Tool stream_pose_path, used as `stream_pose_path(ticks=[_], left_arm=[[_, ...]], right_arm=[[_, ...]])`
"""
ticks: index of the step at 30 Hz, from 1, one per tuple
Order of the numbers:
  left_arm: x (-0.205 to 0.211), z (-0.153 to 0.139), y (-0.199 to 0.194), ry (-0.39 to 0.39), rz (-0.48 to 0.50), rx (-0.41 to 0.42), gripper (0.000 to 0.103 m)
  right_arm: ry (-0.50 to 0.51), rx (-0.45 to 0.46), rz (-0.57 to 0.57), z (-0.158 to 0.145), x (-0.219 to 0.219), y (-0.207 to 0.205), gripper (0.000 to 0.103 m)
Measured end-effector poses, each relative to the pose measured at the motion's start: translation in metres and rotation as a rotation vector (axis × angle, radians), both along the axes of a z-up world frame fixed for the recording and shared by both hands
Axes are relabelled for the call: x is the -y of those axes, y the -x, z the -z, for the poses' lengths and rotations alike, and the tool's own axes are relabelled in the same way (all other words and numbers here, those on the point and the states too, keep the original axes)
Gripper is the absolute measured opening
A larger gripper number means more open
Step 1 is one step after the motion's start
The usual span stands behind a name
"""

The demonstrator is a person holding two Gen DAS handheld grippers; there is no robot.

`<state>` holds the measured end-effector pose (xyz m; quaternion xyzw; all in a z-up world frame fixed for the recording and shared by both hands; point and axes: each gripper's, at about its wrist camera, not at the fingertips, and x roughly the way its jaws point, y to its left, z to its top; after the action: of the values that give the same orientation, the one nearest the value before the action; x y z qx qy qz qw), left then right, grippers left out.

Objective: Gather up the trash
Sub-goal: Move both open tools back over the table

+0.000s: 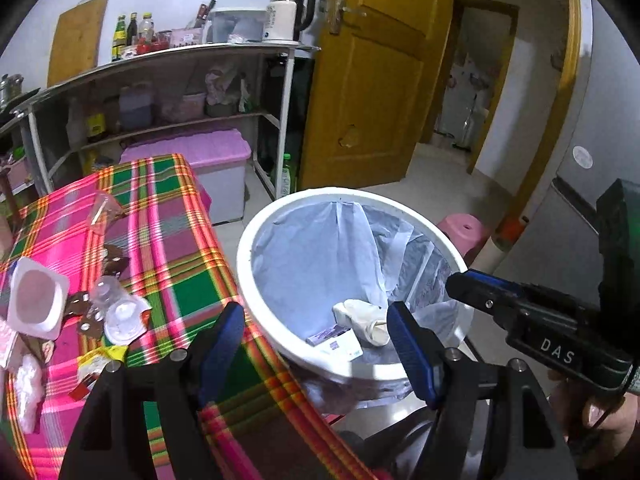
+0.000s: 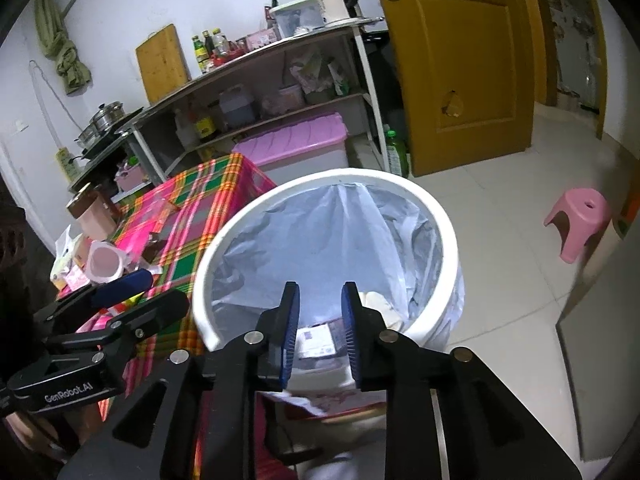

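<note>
White plastic forms the round bin, lined with a pale blue bag, standing on the tiled floor just beside a table under a pink-and-green plaid cloth.

Both views look down into the bin. The left wrist view shows a crumpled white wrapper at the bottom, beside a flat printed box. In the right wrist view the box sits between the fingers, and only a scrap of the white wrapper shows past the right finger.

The right gripper hangs over the bin's near rim, its two blue pads a little apart with nothing between them. The left gripper is spread wide and empty, one finger over the cloth, the other over the bin.

Only the left view shows the trash remaining on the table: one white yoghurt pot lying open, one clear crushed bottle, one clear lid, one yellow wrapper, several brown foil pieces, and one clear cup farther back. (The right view catches just the pot and a tan lidded jar.)

Only the right view shows the pink stool whole, a hanging green cloth and two stacked steel pots. Both show one yellow door, one kettle and one pink-lidded box.
</note>
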<state>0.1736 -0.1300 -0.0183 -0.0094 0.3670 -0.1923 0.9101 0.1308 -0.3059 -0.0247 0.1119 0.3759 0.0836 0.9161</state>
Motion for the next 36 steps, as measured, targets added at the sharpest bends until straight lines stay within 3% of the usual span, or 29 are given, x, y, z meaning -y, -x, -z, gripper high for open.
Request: stream_pose_path(ticks=[13,17,30,36], left_arm=[[-0.05,-0.012,0.048,0.027,-0.108,0.024,0.073],[-0.063,-0.015,0.061,0.021,-0.135,0.034,0.073],[-0.102,-0.012,0.098,0.004,-0.227,0.049,0.073],[-0.128,-0.009,0.111,-0.011,-0.296,0.056,0.073]], right_arm=[[0.002,0.03,-0.145,-0.011,-0.045,0.025,0.034],[0.002,0.039,-0.187,-0.014,-0.058,0.032,0.043],[0.007,0.047,-0.306,-0.017,-0.098,0.051,0.043],[0.012,0.043,-0.351,-0.015,-0.117,0.05,0.049]])
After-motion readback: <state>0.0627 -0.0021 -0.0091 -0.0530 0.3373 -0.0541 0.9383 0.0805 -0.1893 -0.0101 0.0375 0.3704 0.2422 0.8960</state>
